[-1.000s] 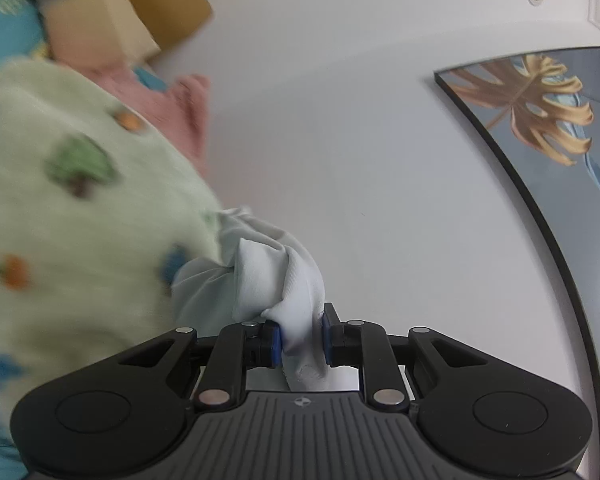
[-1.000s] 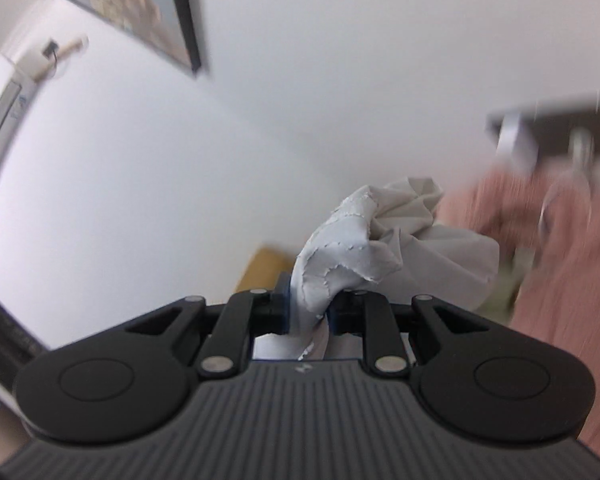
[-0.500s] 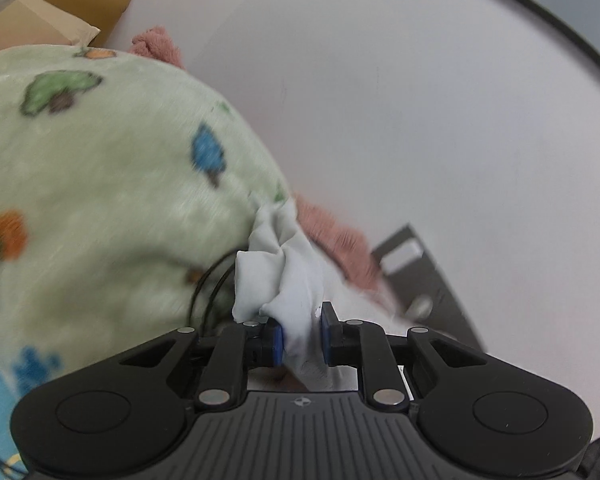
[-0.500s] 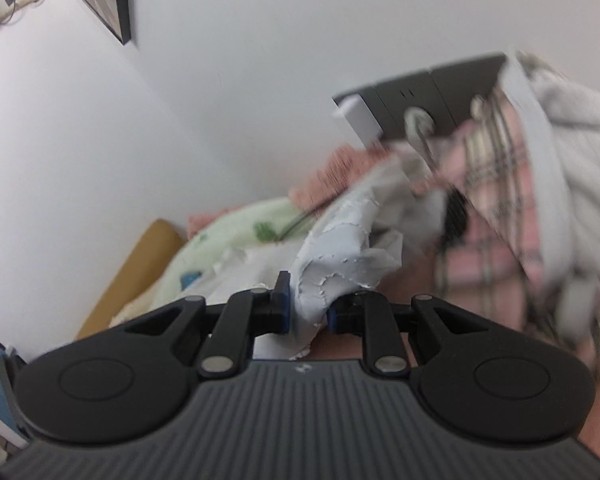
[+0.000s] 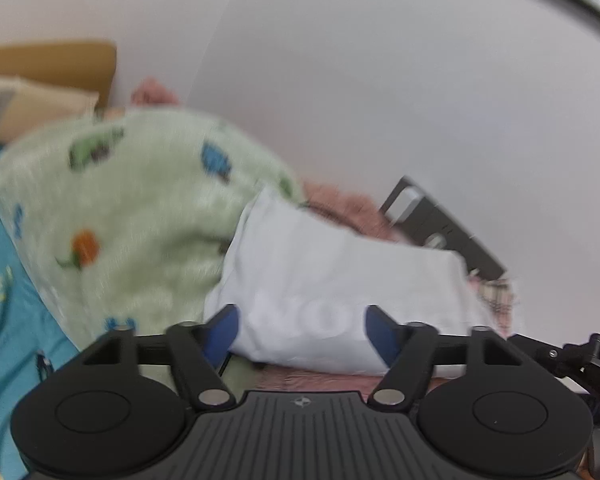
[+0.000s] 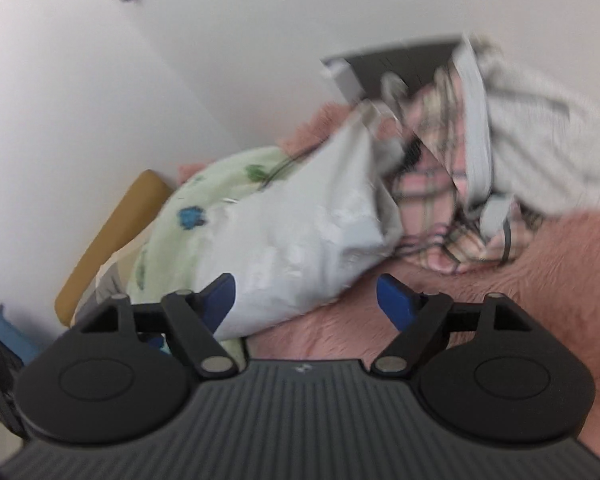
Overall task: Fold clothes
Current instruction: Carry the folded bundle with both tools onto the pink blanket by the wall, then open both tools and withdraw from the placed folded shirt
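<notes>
Both the left gripper (image 5: pixel 302 326) and right gripper (image 6: pixel 306 294) now gape wide, having let go of the white garment (image 5: pixel 340 280), which lies bunched against the green blanket (image 5: pixel 140 216); this handling looks over.

Pale white-blue cotton garment (image 5: pixel 340 280); mint-green fleece blanket (image 5: pixel 140 200) with blue, orange, green motifs; pink plaid cloth (image 6: pixel 432 208); fuzzy pink blanket (image 6: pixel 540 272).

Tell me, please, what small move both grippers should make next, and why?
Probably draw both back a little. The left gripper and right gripper stand open, and the white garment lies released against the green blanket, so clearing the fingers without snagging it seems sensible.
</notes>
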`<state>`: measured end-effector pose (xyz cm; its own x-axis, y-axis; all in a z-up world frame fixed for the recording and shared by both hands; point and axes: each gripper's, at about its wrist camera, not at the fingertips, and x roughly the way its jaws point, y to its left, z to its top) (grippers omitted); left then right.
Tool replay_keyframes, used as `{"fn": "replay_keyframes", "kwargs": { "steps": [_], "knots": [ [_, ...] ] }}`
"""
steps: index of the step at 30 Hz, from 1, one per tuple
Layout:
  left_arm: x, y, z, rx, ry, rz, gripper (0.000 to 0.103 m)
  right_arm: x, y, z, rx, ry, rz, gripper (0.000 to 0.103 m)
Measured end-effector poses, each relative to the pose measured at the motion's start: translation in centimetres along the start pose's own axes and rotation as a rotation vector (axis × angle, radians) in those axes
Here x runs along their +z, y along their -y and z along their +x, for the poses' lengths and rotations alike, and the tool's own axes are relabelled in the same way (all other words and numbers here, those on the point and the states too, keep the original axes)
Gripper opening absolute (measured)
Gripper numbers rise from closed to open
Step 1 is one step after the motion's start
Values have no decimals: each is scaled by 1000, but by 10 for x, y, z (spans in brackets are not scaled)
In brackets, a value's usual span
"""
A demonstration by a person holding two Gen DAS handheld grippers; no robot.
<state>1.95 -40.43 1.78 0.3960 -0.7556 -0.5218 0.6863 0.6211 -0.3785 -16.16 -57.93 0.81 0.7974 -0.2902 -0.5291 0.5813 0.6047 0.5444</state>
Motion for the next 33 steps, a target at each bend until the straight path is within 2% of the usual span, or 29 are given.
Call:
{"fn": "replay_keyframes", "kwargs": {
  "steps": [3,5,7,12,15,19,26,33],
  "knots": [
    [1,17,-36,2,53,51,85,-3,-17,-27,11,37,-72,79],
    [1,27,-61,7,91,87,94,-5,-28,-45,18,61,-120,79],
    [-1,35,-85,16,137,125,96,-7,-39,-63,25,86,-168,79],
    [-14,55,-147,26,222,198,100,-16,-64,-108,39,156,-286,79],
    [-24,64,-180,9,270,216,103,-28,-69,-129,44,195,-310,79],
    [-42,78,-215,28,323,281,103,-45,-76,-153,42,233,-339,79],
    [-64,80,-255,88,376,303,103,-76,-90,-178,45,307,-383,79],
    [-81,67,-272,103,393,305,103,-106,-112,-187,62,357,-507,79]
  ]
}}
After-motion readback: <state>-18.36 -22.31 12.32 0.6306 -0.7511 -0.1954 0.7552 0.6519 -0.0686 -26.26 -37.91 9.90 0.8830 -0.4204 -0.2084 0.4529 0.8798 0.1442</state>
